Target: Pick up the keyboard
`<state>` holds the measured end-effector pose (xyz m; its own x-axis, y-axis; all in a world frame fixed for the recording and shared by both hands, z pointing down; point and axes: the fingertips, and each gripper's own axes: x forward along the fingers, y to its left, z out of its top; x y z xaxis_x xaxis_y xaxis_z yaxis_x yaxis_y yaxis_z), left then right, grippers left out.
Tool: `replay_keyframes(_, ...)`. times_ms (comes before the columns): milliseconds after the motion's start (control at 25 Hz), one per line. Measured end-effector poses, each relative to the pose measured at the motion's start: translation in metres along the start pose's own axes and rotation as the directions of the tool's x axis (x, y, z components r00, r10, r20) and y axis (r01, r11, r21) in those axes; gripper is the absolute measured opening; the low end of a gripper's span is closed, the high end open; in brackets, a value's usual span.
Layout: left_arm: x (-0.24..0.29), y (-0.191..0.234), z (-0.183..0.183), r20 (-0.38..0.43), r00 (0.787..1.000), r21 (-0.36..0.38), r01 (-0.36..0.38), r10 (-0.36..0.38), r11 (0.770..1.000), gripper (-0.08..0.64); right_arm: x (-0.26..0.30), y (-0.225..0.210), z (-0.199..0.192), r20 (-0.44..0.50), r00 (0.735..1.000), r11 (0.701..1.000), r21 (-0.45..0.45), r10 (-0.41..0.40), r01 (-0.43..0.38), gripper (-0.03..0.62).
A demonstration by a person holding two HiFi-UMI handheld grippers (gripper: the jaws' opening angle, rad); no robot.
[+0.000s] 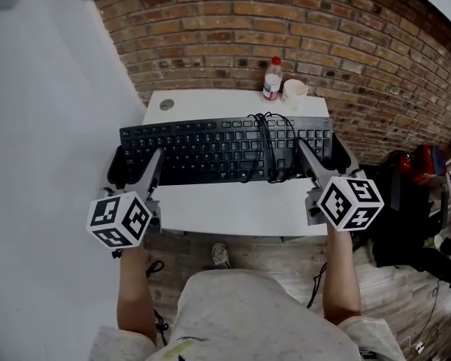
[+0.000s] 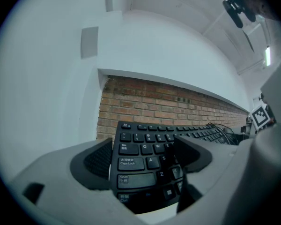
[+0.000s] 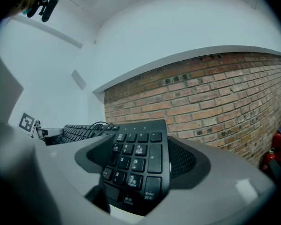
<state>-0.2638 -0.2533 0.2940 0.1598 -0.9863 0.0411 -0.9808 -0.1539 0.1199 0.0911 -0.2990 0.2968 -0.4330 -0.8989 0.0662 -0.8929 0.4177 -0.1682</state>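
A black full-size keyboard lies across the white table, with its black cable coiled on top right of centre. My left gripper is shut on the keyboard's left end. In the left gripper view the letter keys fill the gap between the jaws of the left gripper. My right gripper is shut on the right end. The number pad sits between the jaws of the right gripper. I cannot tell whether the keyboard is lifted off the table.
A plastic bottle with a red cap and a white cup stand at the table's back edge against the brick wall. A round cable grommet is at the back left. Dark bags lie on the floor at the right.
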Motion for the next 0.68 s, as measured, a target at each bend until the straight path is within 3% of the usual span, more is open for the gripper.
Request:
replay_keyframes(440, -0.005, 0.001, -0.006, 0.003, 1.0, -0.006, -0.008, 0.008, 1.0, 0.405, -0.001, 0.002, -0.004, -0.002, 1.0, 1.0, -0.006, 0.006, -0.006, 0.379)
replay_keyframes(680, 0.015, 0.031, -0.053, 0.019, 1.0, -0.029, 0.009, -0.009, 1.0, 0.404, 0.025, 0.006, -0.044, 0.007, 1.0, 0.999, -0.036, -0.009, 0.009, 0.379)
